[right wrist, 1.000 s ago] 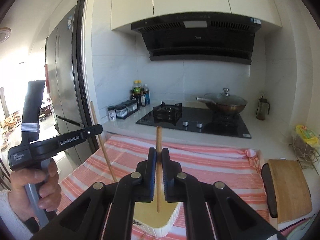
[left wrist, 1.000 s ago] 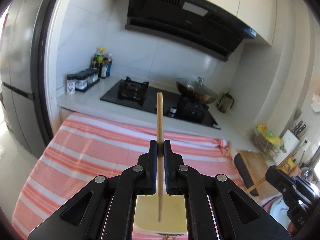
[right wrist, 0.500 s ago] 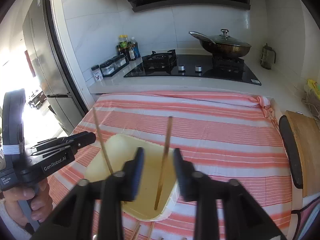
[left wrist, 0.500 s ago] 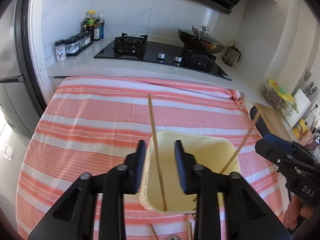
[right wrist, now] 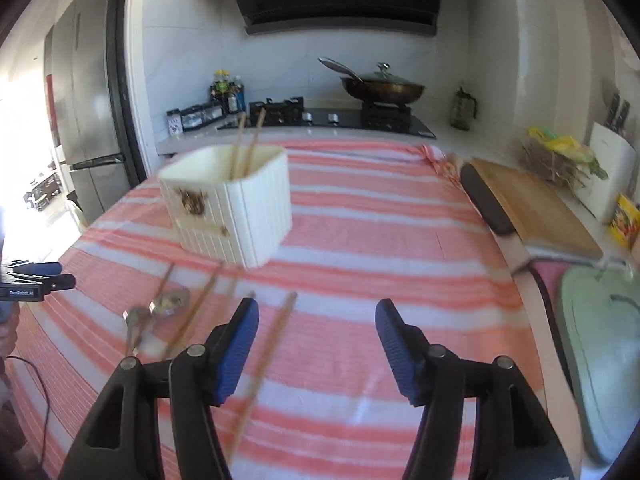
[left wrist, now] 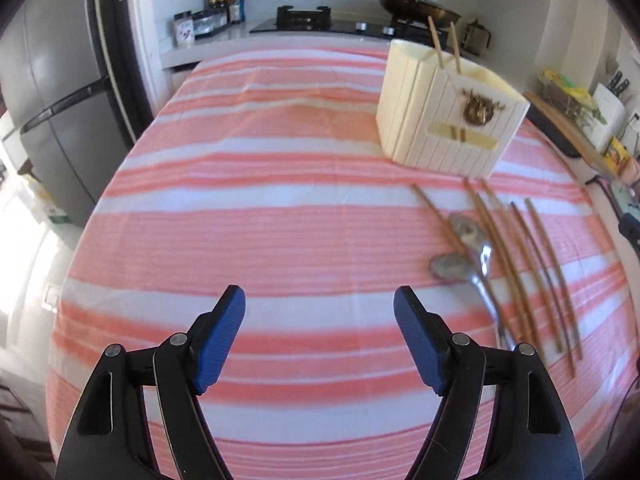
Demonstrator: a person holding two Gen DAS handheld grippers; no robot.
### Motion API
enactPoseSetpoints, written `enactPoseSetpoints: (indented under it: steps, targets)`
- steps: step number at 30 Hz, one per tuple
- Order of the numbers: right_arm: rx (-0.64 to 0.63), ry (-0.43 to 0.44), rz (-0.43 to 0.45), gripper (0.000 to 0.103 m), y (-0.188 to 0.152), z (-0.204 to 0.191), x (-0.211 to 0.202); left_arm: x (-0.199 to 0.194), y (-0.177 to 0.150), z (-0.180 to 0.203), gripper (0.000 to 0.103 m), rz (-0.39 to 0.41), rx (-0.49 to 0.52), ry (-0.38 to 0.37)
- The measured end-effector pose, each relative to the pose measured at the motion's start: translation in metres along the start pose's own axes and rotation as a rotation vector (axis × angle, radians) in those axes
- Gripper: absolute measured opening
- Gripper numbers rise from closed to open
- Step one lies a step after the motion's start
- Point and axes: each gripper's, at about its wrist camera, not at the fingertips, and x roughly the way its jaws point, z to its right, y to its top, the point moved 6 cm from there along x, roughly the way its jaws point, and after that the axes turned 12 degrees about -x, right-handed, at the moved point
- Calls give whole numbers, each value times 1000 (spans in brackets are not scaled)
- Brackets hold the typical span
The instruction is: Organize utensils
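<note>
A cream ribbed utensil holder (left wrist: 448, 116) stands on the striped cloth, with two wooden chopsticks (left wrist: 444, 46) upright in it; it also shows in the right wrist view (right wrist: 232, 208). Several loose chopsticks (left wrist: 532, 264) and two metal spoons (left wrist: 468, 248) lie on the cloth in front of it. My left gripper (left wrist: 320, 336) is open and empty, low over the cloth, left of the loose utensils. My right gripper (right wrist: 316, 348) is open and empty; a chopstick (right wrist: 268, 356) lies by its left finger, spoons (right wrist: 160, 308) further left.
A pink-and-white striped cloth (left wrist: 248, 200) covers the table. A wooden cutting board (right wrist: 536, 208) and a pale green board (right wrist: 600, 344) lie at the right. Stove with wok (right wrist: 380, 88), jars and fridge stand behind. The left gripper's tip (right wrist: 36, 276) shows at the far left.
Both grippers have let go of their chopsticks, which now stand in the holder. Both have opened wide and pulled back and down toward the cloth, away from the holder.
</note>
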Motion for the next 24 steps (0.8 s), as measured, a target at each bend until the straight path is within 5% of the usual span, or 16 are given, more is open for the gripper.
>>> enactPoseSetpoints:
  steps: [8,12,20,24]
  targets:
    - [5,-58,-163,62,-80,10,17,26,-22,-6,78,28,-43,52]
    - [21,-51,-194,62,-93,11,27,36,-20,-8,80,23,-51,59]
    - [29,-34,-229,63,-105,6,31,44,-21,-11,102,22,-40,134]
    - [46,-29,-231,66,-106,9,33,45,-23,-16,103,7,-79,134]
